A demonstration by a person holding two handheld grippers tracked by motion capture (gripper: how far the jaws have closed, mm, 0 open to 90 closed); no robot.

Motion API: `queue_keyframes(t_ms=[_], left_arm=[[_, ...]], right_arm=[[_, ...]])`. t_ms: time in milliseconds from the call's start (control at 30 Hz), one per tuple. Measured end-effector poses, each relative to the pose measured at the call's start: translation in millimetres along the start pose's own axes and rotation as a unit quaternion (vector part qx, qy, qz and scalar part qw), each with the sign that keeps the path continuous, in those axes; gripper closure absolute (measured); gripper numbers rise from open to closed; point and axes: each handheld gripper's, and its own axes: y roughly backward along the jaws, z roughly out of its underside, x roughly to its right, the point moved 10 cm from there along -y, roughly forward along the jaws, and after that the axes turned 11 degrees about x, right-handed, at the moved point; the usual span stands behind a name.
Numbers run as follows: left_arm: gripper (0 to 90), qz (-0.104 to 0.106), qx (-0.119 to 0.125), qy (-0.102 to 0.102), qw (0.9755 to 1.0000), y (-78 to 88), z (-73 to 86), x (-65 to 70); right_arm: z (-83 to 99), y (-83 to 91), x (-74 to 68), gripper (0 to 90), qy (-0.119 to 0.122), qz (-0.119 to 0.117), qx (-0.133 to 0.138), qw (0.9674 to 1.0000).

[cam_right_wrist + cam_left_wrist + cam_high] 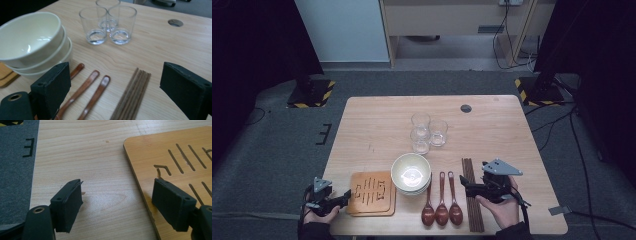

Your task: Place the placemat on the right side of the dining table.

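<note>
My left claw [117, 205] stands wide open and empty at the near left corner of the surface [377, 125], its right jaw over the edge of the slotted wooden trivets [372, 193], the left jaw over bare wood. My right claw [117, 92] is also wide open, holding nothing, above the bundle of chopsticks [132, 95]; three wooden spoons [85, 92] lie just left of them. The stacked bowls [32, 42] are cut off at the frame edge. Three glasses [107, 23] stand beyond.
</note>
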Motion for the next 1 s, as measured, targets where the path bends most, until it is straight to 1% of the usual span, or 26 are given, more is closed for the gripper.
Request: queue_keyframes(t_ms=[133,167,200,267,300,367,400,600,733,767,833,867,933,967,1000], left_arm=[[23.0,0.004,0.000,0.008,1.0000,-0.3,0.6,-0.4],[23.0,0.004,0.000,0.009,1.0000,-0.3,0.7,-0.6],[23.0,0.005,-0.001,0.010,0.9999,-0.3,0.8,-0.7],[23.0,0.005,-0.001,0.012,0.9999,-0.4,0.9,-0.7],[22.9,0.005,-0.001,0.012,0.9999,-0.4,0.9,-0.7],[23.0,0.006,0.000,0.013,0.9999,-0.5,0.9,-0.7],[23.0,0.006,0.000,0.013,0.9999,-0.5,1.0,-0.8],[22.9,0.007,-0.001,0.015,0.9999,-0.7,1.1,-1.0],[23.0,0.008,-0.001,0.020,0.9998,-0.9,1.6,-1.0],[23.0,0.009,-0.001,0.021,0.9997,-1.0,1.7,-1.1],[23.0,0.009,-0.001,0.023,0.9997,-1.0,1.9,-1.3],[23.0,0.009,-0.002,0.023,0.9997,-1.1,1.9,-1.4],[23.0,0.010,-0.001,0.025,0.9996,-1.3,1.8,-1.4],[23.0,0.010,-0.001,0.025,0.9996,-1.3,1.8,-1.4],[23.0,0.011,-0.001,0.028,0.9996,-1.4,1.8,-1.5]], right_arm=[[-15.5,-5.2,-19.7,10.2,0.006,-0.017,0.012,0.9998],[-15.5,-5.2,-19.7,10.2,0.006,-0.017,0.012,0.9998],[-20.5,-7.0,-27.6,10.3,0.010,-0.024,0.015,0.9995],[-24.6,-9.2,-34.1,10.3,0.013,-0.029,0.017,0.9993],[-24.6,-9.2,-34.1,10.3,0.013,-0.029,0.017,0.9993],[-27.8,-11.2,-39.6,10.4,0.015,-0.033,0.019,0.9991],[-30.6,-13.2,-45.4,10.5,0.016,-0.039,0.020,0.9989],[-34.3,-17.4,-56.5,10.6,0.019,-0.050,0.020,0.9984],[-38.2,-20.9,-65.0,10.8,0.022,-0.057,0.023,0.9978],[-40.0,-22.3,-69.0,11.0,0.025,-0.062,0.023,0.9975],[-41.2,-22.9,-71.2,11.1,0.026,-0.064,0.024,0.9973],[-43.5,-24.2,-76.3,11.4,0.027,-0.069,0.026,0.9969],[-45.9,-25.6,-81.6,11.7,0.030,-0.075,0.028,0.9964],[-45.9,-25.6,-81.6,11.7,0.030,-0.075,0.028,0.9964],[-48.9,-27.1,-87.0,12.2,0.032,-0.080,0.031,0.9958]])
